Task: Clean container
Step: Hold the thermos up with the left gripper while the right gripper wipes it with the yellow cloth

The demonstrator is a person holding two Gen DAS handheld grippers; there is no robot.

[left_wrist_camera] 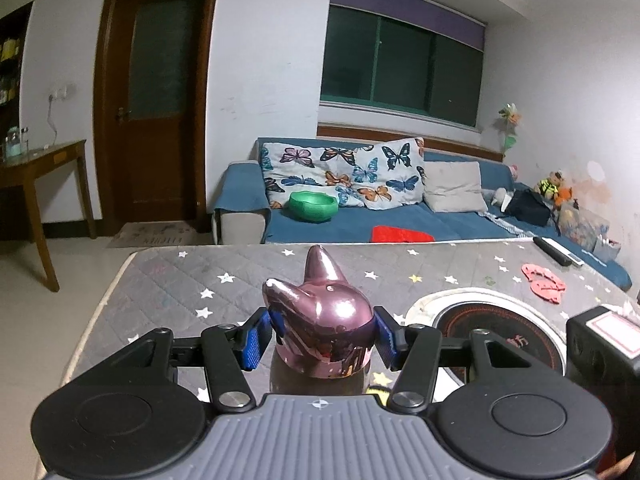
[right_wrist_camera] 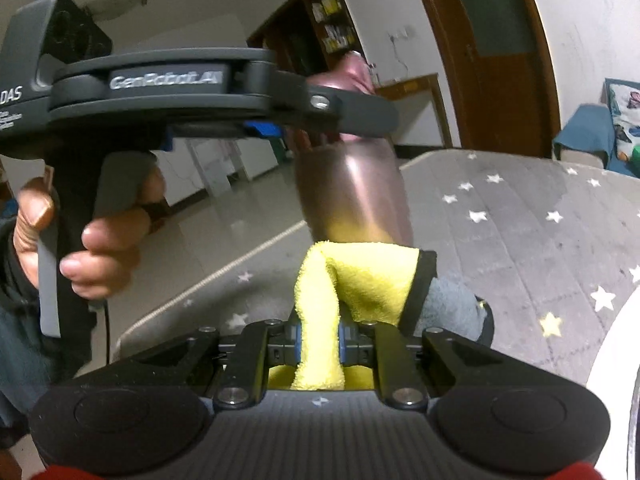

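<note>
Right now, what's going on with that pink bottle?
Left gripper clamped on bottle lid. Right gripper pinching yellow cloth against bottle. Nothing blocking.

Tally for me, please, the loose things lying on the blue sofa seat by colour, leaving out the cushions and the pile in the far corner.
Green: 1, the bowl
Red: 1, the flat red item, partly hidden behind the table edge
Total: 2

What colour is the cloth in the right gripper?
Yellow; the cloth, pinched in the right gripper, shows best in the right wrist view.
</note>
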